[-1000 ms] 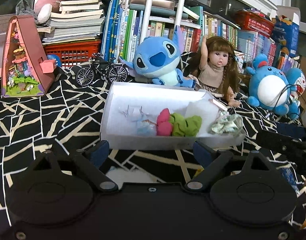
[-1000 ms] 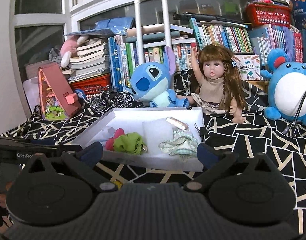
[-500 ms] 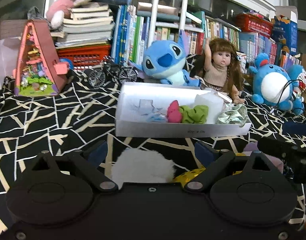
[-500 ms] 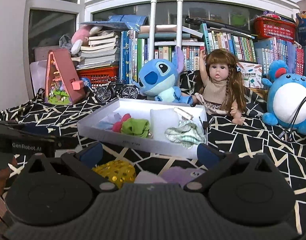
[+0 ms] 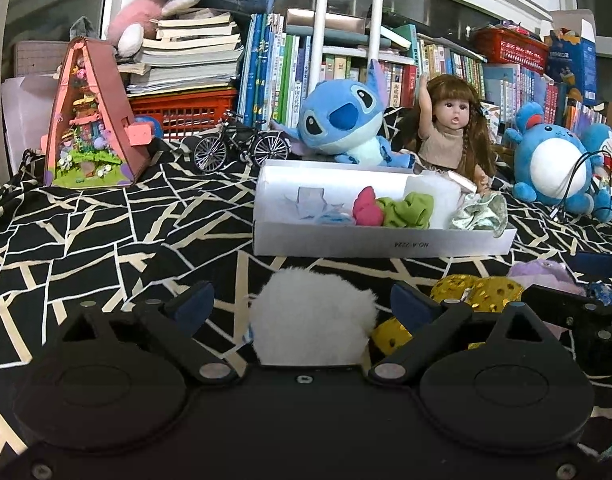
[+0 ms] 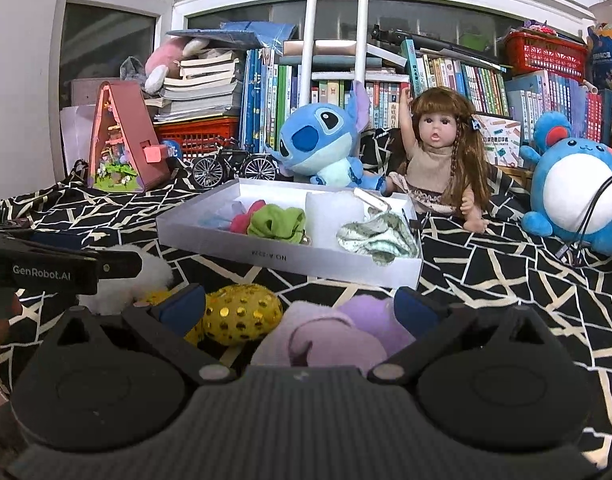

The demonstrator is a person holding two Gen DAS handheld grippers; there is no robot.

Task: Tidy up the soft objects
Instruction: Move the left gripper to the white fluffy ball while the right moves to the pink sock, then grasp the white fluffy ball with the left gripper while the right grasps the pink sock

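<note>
A: How far along is the tidying?

B: Partly done, I'd judge. The white box [image 6: 290,258] on the black-and-white patterned cloth [image 5: 106,232] already holds a pink scrunchie [image 5: 368,211], a green scrunchie [image 6: 276,222], a pale blue piece [image 5: 334,218] and a light patterned scrunchie [image 6: 376,238] draped at its right end, beside a white foam block [image 6: 334,210].

A: And what is left outside?

B: Three soft things lie on the cloth just in front of the box: a white fluffy pom-pom [image 5: 312,316], a gold sequinned scrunchie [image 6: 240,314] and a lilac plush piece [image 6: 338,334].

A: What are the grippers doing?

B: The left hand-held gripper [image 5: 302,304] is released, its jaws spread wide with the pom-pom sitting between them, not pinched. The right hand-held gripper [image 6: 300,306] is likewise spread, with the lilac piece between its jaws and the gold scrunchie just inside the left jaw.

A: So nothing is being carried?

B: Nothing is grasped by either one. By my reading each is lined up for a pick, and all three items remain to go into the box.

A: Anything else nearby?

B: A Stitch plush [image 6: 322,140], a doll [image 6: 438,152], a round blue plush [image 6: 574,188] and a model bicycle [image 5: 240,146] stand behind the box, with books [image 5: 282,80] along the back.
</note>
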